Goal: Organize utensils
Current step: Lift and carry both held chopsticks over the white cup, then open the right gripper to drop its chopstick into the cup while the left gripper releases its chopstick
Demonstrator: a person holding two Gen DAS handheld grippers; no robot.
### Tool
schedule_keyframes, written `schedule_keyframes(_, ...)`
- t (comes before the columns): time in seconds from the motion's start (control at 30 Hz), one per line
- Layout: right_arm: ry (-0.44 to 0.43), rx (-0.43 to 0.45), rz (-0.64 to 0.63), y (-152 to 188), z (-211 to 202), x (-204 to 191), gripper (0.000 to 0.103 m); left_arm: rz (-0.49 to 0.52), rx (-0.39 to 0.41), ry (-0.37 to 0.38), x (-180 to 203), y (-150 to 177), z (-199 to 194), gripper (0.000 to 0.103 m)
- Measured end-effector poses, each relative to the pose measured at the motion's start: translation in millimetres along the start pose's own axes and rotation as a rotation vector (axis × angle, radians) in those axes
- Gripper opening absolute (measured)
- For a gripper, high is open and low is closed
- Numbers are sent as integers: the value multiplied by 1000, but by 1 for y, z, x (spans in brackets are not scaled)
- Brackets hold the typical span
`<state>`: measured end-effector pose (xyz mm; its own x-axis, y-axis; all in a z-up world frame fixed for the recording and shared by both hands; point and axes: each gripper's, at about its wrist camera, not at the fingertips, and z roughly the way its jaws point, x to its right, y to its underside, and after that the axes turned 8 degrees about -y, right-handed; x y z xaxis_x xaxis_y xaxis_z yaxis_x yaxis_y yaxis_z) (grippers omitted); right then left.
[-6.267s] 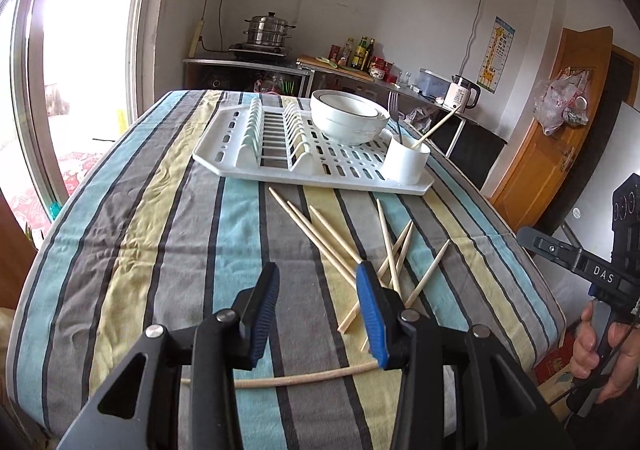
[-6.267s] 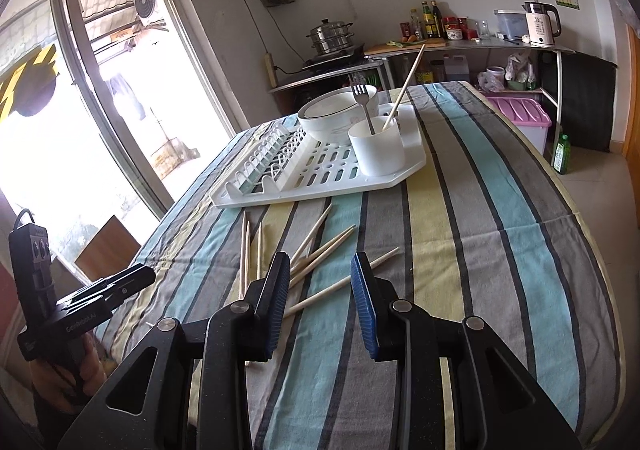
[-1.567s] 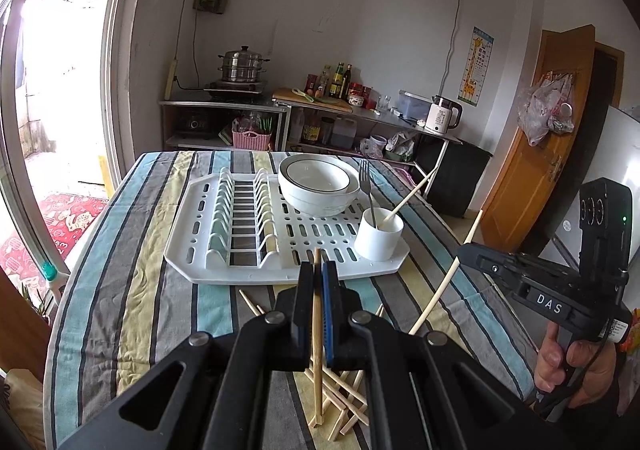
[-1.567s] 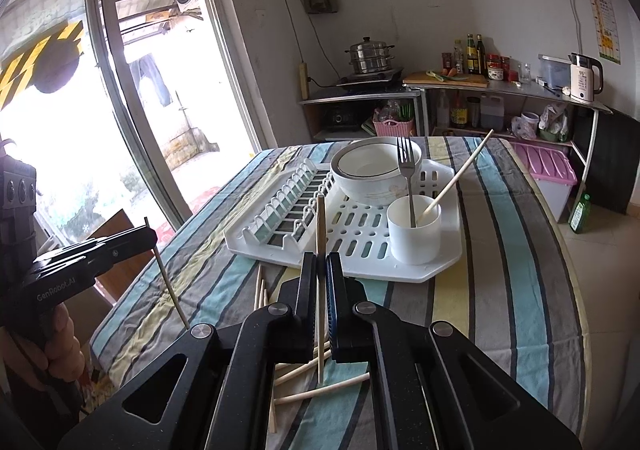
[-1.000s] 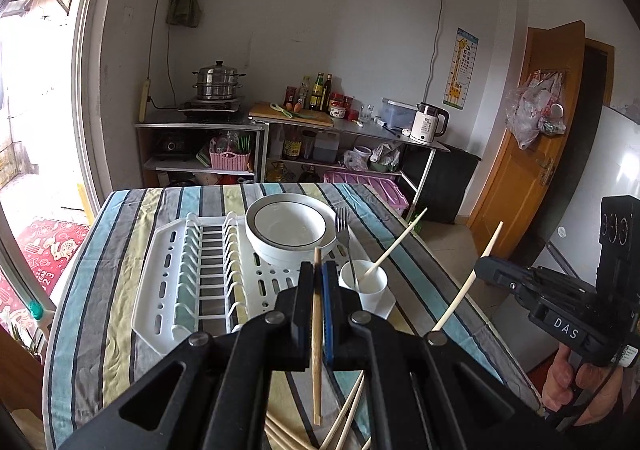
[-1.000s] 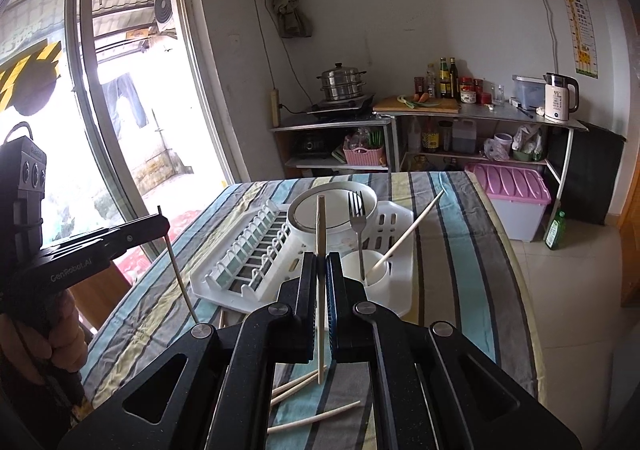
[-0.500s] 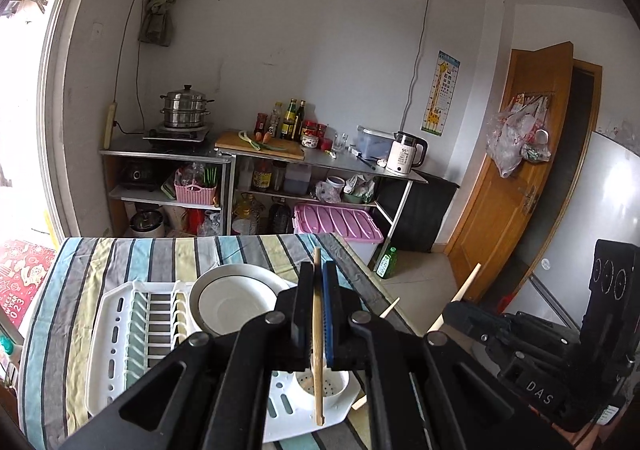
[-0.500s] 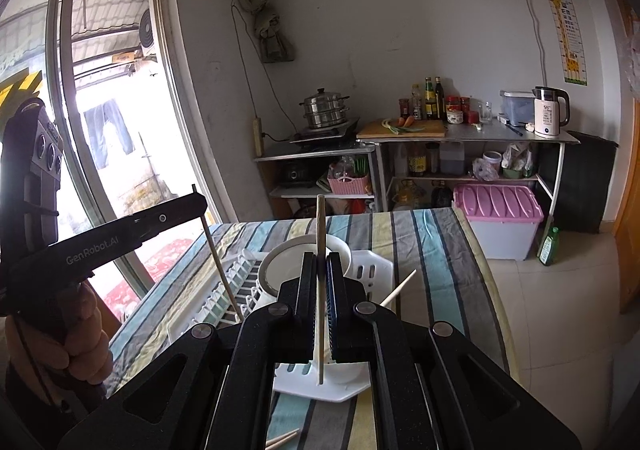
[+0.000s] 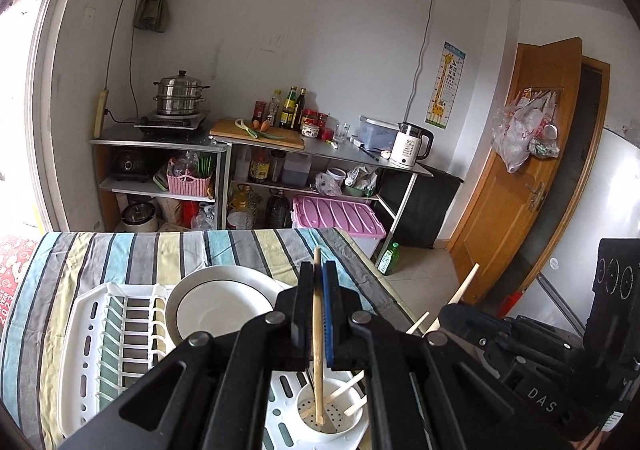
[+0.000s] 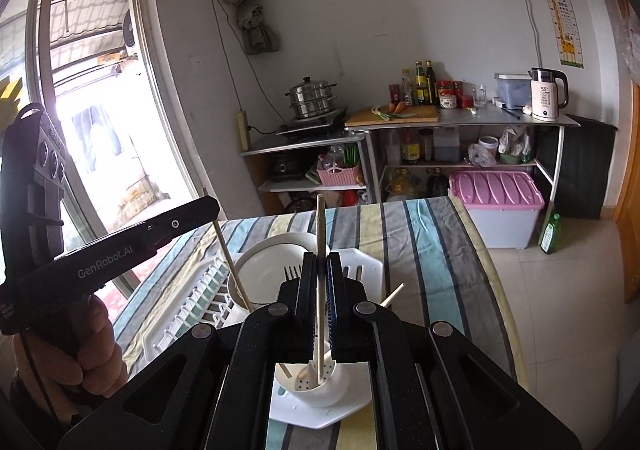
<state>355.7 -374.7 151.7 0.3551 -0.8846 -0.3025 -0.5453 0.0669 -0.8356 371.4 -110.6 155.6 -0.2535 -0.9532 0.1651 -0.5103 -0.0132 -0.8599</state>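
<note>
Chopsticks (image 9: 318, 334) pinched in both jaws, tips inside white cup (image 9: 340, 432) on dish rack (image 9: 80, 350).

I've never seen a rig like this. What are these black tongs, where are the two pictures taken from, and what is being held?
There is no robot here: a person holds a pair of hand-operated tongs in each hand, each with a fisheye camera looking along its fingers. One picture is from the left tongs, the other from the right tongs. Each is shut on one wooden chopstick, its lower end in the white utensil cup. The cup sits on a white dish rack with a bowl, on a striped tablecloth.
</note>
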Motion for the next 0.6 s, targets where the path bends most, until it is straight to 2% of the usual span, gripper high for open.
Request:
schedule_keyframes(0.3, 9, -61, 21, 15, 25, 13, 4, -16, -66, -19, -11, 20, 27, 4)
schedule_keyframes(0.6, 32, -93, 31, 20, 32, 21, 5, -30, -113, -38, -19, 29, 42, 5)
